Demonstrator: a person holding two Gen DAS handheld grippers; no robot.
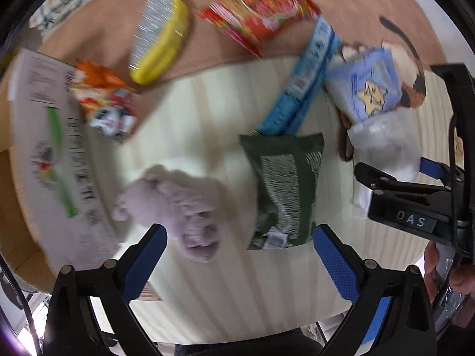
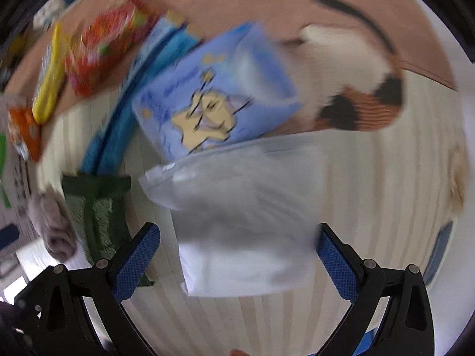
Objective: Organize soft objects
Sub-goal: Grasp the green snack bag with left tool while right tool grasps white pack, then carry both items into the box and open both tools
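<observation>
Left hand-held gripper (image 1: 239, 247) above plush toy (image 1: 175, 204)

Left gripper (image 1: 239, 238): blue-padded fingers (image 1: 145, 259) spread wide, nothing between them. Right gripper (image 2: 239, 237): fingers (image 2: 337, 262) also wide apart, gripping nothing (seen in left view too, person's hand (image 1: 445, 273) on its handle).

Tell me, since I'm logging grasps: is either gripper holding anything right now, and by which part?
Nothing is held. The left gripper is open above the plush toy; the right gripper is open, fingers either side of the white pouch, not closed on it.
</observation>
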